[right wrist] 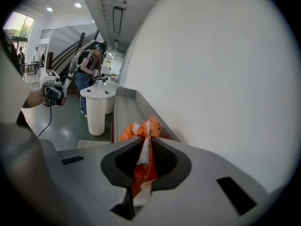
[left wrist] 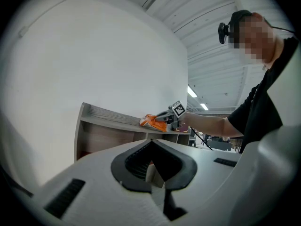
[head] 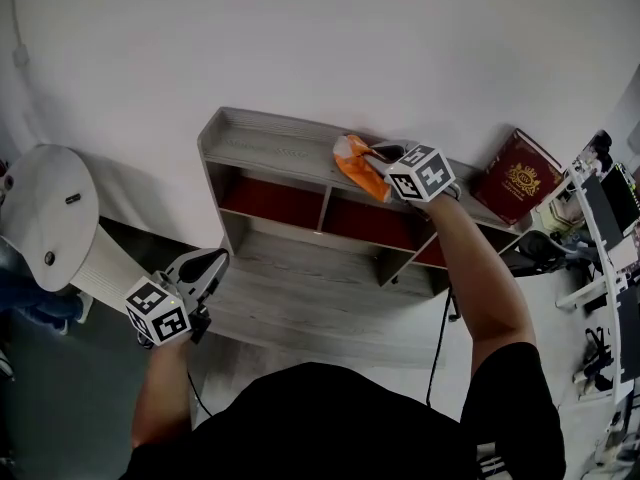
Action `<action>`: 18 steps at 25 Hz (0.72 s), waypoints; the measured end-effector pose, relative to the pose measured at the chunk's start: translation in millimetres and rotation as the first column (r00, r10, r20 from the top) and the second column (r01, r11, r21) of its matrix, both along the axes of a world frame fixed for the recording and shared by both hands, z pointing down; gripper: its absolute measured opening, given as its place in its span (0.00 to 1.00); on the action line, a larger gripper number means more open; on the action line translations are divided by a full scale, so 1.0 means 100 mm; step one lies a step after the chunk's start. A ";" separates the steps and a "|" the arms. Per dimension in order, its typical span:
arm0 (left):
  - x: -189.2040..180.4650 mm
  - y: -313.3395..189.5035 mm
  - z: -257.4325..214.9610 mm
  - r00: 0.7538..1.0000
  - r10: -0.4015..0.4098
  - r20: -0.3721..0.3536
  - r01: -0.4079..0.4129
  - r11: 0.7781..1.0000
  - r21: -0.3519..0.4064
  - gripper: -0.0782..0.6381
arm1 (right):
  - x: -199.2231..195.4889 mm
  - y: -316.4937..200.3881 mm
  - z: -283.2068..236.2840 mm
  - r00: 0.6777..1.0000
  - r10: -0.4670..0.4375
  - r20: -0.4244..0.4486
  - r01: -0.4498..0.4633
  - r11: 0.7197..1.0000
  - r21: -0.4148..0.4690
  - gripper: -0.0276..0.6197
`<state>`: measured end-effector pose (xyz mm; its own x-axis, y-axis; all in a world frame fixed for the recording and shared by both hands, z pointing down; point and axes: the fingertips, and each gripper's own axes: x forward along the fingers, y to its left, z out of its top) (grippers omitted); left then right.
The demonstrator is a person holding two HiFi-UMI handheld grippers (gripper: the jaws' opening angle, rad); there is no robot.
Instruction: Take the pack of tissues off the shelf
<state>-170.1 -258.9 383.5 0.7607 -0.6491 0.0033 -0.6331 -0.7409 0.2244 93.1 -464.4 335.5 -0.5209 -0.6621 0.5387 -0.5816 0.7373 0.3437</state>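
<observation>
Left hand-held gripper (head: 208, 264), clenched and empty, points level; the orange pack of tissues (head: 352, 166) atop the shelf (head: 265, 140) is half hidden by the right hand-held gripper (head: 373, 154) clamping it, arm outstretched.

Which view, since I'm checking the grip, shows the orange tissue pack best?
The right gripper view: the tissue pack fills the centre, pinched in the shut right hand-held gripper. The head view shows it small on top of the shelf. The left gripper view shows it as a distant orange speck.
</observation>
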 end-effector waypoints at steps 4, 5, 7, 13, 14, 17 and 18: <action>-0.04 0.01 0.00 1.000 -0.008 0.002 0.008 1.000 -0.006 0.13 | 0.00 0.08 0.00 1.000 0.007 0.000 -0.007 1.000 0.000 0.09; -0.04 0.03 0.00 1.000 -0.006 0.004 0.006 1.000 -0.009 0.13 | 0.01 0.11 0.00 1.000 0.009 0.000 -0.009 1.000 -0.003 0.09; -0.02 0.05 -0.01 1.000 0.010 0.008 -0.010 1.000 -0.009 0.13 | 0.03 0.19 -0.01 1.000 0.018 0.000 -0.018 1.000 -0.004 0.09; 0.06 0.03 -0.04 0.999 0.048 0.017 -0.047 0.999 -0.006 0.13 | 0.15 0.41 -0.14 0.998 0.058 0.019 -0.058 0.998 0.004 0.09; 0.10 0.02 -0.04 0.998 0.058 0.019 -0.058 0.998 -0.006 0.13 | 0.18 0.47 -0.16 0.998 0.062 0.024 -0.062 0.998 0.006 0.09; 0.22 0.01 -0.03 0.995 0.100 0.026 -0.100 0.995 -0.001 0.13 | 0.27 0.69 -0.23 0.996 0.073 0.041 -0.074 0.997 0.017 0.09; 0.27 0.00 -0.03 0.993 0.113 0.027 -0.113 0.994 0.003 0.13 | 0.30 0.77 -0.27 0.996 0.077 0.049 -0.078 0.997 0.022 0.09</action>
